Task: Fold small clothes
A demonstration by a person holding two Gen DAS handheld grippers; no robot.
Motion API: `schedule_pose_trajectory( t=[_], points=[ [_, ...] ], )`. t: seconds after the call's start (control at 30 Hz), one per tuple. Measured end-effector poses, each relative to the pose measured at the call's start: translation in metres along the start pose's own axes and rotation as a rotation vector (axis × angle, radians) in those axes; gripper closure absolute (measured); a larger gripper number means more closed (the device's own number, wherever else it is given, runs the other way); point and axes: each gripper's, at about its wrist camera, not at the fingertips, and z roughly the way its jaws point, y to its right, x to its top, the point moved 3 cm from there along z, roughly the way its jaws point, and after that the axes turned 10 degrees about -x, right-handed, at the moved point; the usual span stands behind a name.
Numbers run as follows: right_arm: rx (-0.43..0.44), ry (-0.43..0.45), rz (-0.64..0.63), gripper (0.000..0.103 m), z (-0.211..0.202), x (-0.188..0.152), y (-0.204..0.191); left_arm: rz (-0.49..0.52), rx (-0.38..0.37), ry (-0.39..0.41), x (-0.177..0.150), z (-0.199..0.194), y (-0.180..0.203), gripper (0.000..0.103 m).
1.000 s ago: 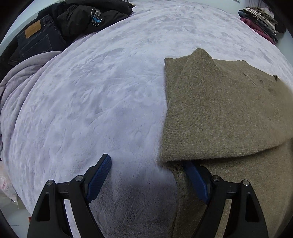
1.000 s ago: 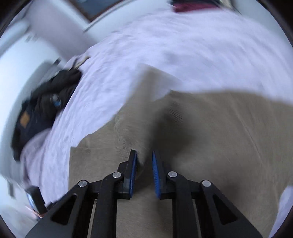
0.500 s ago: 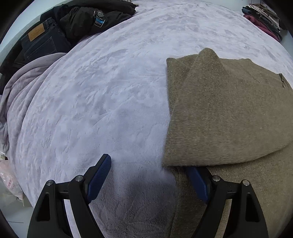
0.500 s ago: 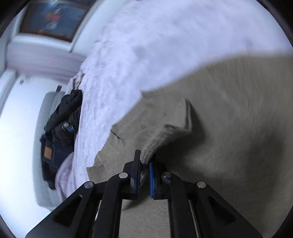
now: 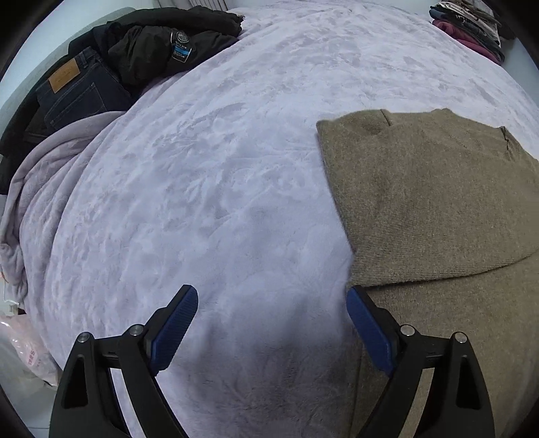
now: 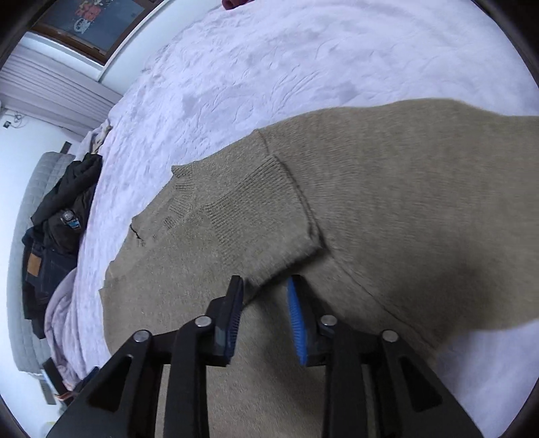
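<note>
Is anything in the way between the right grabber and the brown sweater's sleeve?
No. The right gripper is open, right at the cuff of the sleeve, which lies folded across the brown sweater. Only sweater shows between its fingers. The dark clothes are far off at the bed's edge.

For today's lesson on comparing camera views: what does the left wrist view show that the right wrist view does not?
Only the left wrist view shows the stack of folded clothes at the far bed corner. Only the right wrist view shows the framed picture on the wall and the sweater's ribbed cuff. Both show the olive sweater, the lilac blanket, the black jacket and the jeans.
</note>
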Motion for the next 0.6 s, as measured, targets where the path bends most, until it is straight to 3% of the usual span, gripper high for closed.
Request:
schedule_pose_trajectory(
  t=[0.1, 0.27, 0.33, 0.4, 0.47, 0.5, 0.53, 0.6],
  points=[
    [-0.016, 0.031, -0.021, 0.058, -0.024, -0.011, 0.005, -0.044, -0.102, 0.018, 0.020, -0.010, -0.016, 0.012],
    [0.031, -0.008, -0.075, 0.057, -0.025, -0.029, -0.016, -0.116, -0.349, 0.005, 0.075, 0.023, -0.012, 0.012],
    [0.069, -0.044, -0.095, 0.057, -0.018, -0.038, -0.029, -0.111, -0.401, -0.020, 0.092, 0.043, -0.001, 0.012],
    [0.098, -0.071, -0.121, 0.057, -0.013, -0.046, -0.044, -0.090, -0.407, -0.055, 0.102, 0.063, 0.008, 0.014],
    [0.121, -0.091, -0.151, 0.057, -0.010, -0.054, -0.057, -0.065, -0.385, -0.098, 0.103, 0.078, 0.015, 0.053],
    [0.133, -0.100, -0.166, 0.057, -0.009, -0.057, -0.064, -0.059, -0.392, -0.107, 0.104, 0.080, 0.017, 0.062],
    [0.145, -0.110, -0.182, 0.057, -0.008, -0.061, -0.069, -0.058, -0.412, -0.095, 0.106, 0.077, 0.018, 0.089],
    [0.157, -0.125, -0.209, 0.057, -0.008, -0.066, -0.078, -0.053, -0.392, -0.047, 0.109, 0.062, 0.018, 0.095]
  ],
)
